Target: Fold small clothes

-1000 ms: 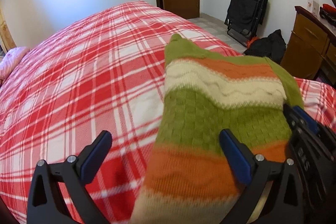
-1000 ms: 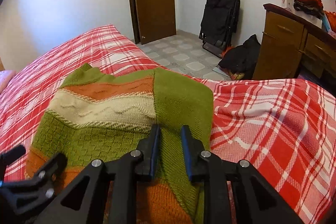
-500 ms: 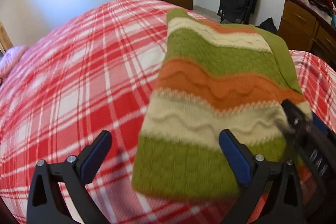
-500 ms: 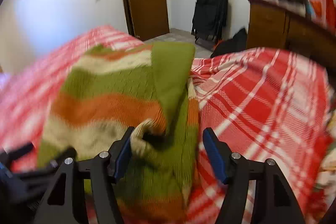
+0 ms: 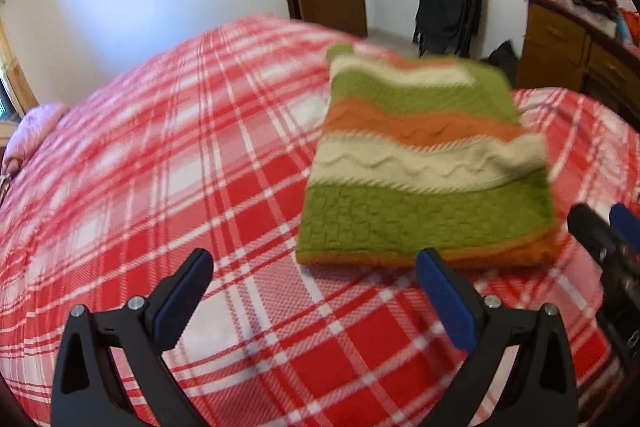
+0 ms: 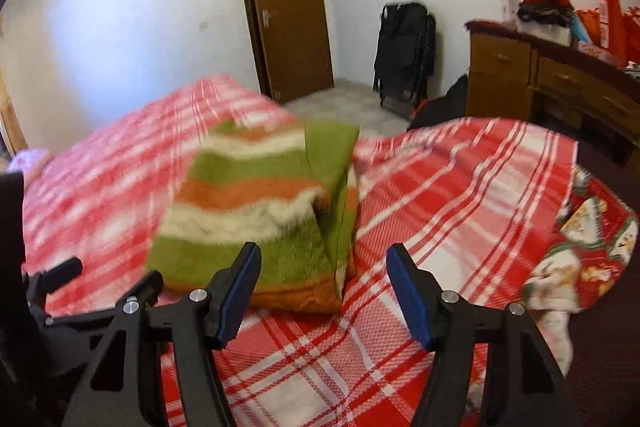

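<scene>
Setting: a bedroom, with a bed under a red-and-white plaid blanket [image 5: 168, 187] filling most of both wrist views.
Garment: a knitted sweater [image 5: 424, 171] in green, orange and cream stripes lies folded into a compact block on the blanket, resting free, with the fold's orange edge facing the cameras.
Garment detail: in the right wrist view a plain green panel runs down the sweater's right side, where the layers sit a little loose.
Left gripper [image 5: 316, 291]: jaws spread wide, blue pads facing each other, only blanket between them; the sweater lies just beyond its right finger, apart from it.
Right gripper [image 6: 324, 287]: jaws parted with nothing gripped; its left finger overlaps the sweater's near edge in the picture, though contact cannot be told.
Bed's edge: a crumpled cloth [image 6: 576, 259] with a red, green and white print at the right.
Background: a brown door [image 6: 288, 11], a black folded chair [image 6: 404, 51] against the wall, a wooden dresser [image 6: 532, 75] piled with red items.
Far left: a pink pillow [image 5: 36, 131].
</scene>
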`<state>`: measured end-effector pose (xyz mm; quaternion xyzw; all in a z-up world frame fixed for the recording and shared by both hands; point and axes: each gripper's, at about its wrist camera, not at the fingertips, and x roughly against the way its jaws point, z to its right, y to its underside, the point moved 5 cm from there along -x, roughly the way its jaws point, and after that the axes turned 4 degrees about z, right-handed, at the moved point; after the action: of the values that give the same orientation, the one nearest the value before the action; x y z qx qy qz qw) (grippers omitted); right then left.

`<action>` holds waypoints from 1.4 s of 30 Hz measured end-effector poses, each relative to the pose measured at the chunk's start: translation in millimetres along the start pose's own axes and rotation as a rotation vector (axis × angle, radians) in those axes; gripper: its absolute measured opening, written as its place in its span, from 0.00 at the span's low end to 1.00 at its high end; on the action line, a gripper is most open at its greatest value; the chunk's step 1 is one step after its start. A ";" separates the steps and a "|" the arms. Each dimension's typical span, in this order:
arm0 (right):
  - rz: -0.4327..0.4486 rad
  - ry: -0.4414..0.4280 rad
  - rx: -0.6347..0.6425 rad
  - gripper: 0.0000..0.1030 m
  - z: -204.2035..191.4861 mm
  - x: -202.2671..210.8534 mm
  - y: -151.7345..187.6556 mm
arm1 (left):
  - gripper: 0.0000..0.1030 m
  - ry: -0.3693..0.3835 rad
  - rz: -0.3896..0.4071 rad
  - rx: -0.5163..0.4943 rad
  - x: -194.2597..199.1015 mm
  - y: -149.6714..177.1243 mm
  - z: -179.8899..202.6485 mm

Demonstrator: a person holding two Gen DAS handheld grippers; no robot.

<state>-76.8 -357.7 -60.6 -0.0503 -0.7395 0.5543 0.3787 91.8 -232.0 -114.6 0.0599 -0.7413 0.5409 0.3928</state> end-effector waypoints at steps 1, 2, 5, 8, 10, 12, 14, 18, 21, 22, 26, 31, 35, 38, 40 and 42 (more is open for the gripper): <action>0.031 -0.004 -0.008 0.64 -1.0 12.8 -5.9 | 1.00 0.007 0.026 0.003 10.5 -3.7 -0.6; 0.051 -0.006 -0.011 0.64 -1.5 20.8 -9.3 | 1.00 0.008 0.047 0.007 19.3 -7.1 -1.7; 0.091 -0.011 -0.025 0.64 -1.0 42.4 -16.7 | 1.00 0.010 0.097 0.032 44.5 -18.6 -9.5; 0.086 -0.015 -0.039 0.65 -0.8 53.7 -16.6 | 1.00 0.032 0.132 0.062 65.9 -24.5 -18.1; 0.081 -0.013 -0.033 0.65 -1.5 59.8 -14.2 | 1.00 0.051 0.154 0.065 78.6 -25.0 -20.2; 0.076 -0.012 -0.023 0.65 -2.1 64.6 -11.8 | 1.00 0.051 0.176 0.062 89.1 -22.1 -20.6; 0.083 -0.015 -0.022 0.65 -2.9 72.8 -11.7 | 1.00 0.038 0.213 0.060 103.5 -18.7 -21.2; 0.140 -0.026 -0.027 0.65 -4.9 91.3 -19.6 | 1.00 0.018 0.316 0.075 138.5 -23.3 -27.1; 0.197 -0.043 -0.025 0.65 -9.1 108.0 -28.9 | 1.00 0.006 0.368 0.079 161.8 -30.9 -30.7; 0.216 -0.046 -0.020 0.65 -10.7 113.5 -31.4 | 1.00 0.004 0.387 0.081 167.9 -32.4 -31.8; 0.283 -0.044 0.003 0.65 -15.8 130.0 -39.4 | 1.00 -0.017 0.454 0.098 188.3 -37.7 -35.8; 0.293 -0.055 -0.006 0.66 -15.5 131.8 -41.5 | 1.00 -0.028 0.465 0.069 190.5 -40.6 -31.4; 0.293 -0.057 -0.015 0.66 -13.9 130.5 -41.0 | 1.00 -0.027 0.470 0.058 191.7 -38.4 -27.6; 0.290 -0.057 -0.024 0.66 -11.6 129.1 -40.4 | 1.00 -0.033 0.474 0.058 192.7 -38.3 -26.2; 0.285 -0.060 -0.030 0.66 -10.3 127.8 -40.0 | 1.00 -0.030 0.469 0.056 192.4 -38.0 -25.8; 0.276 -0.063 -0.035 0.66 -10.0 125.9 -38.9 | 1.00 -0.030 0.463 0.054 191.7 -37.5 -25.2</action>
<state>-146.3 -302.4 37.3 -0.1406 -0.7467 0.5893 0.2746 -7.1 -161.4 40.4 -0.0933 -0.7264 0.6352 0.2452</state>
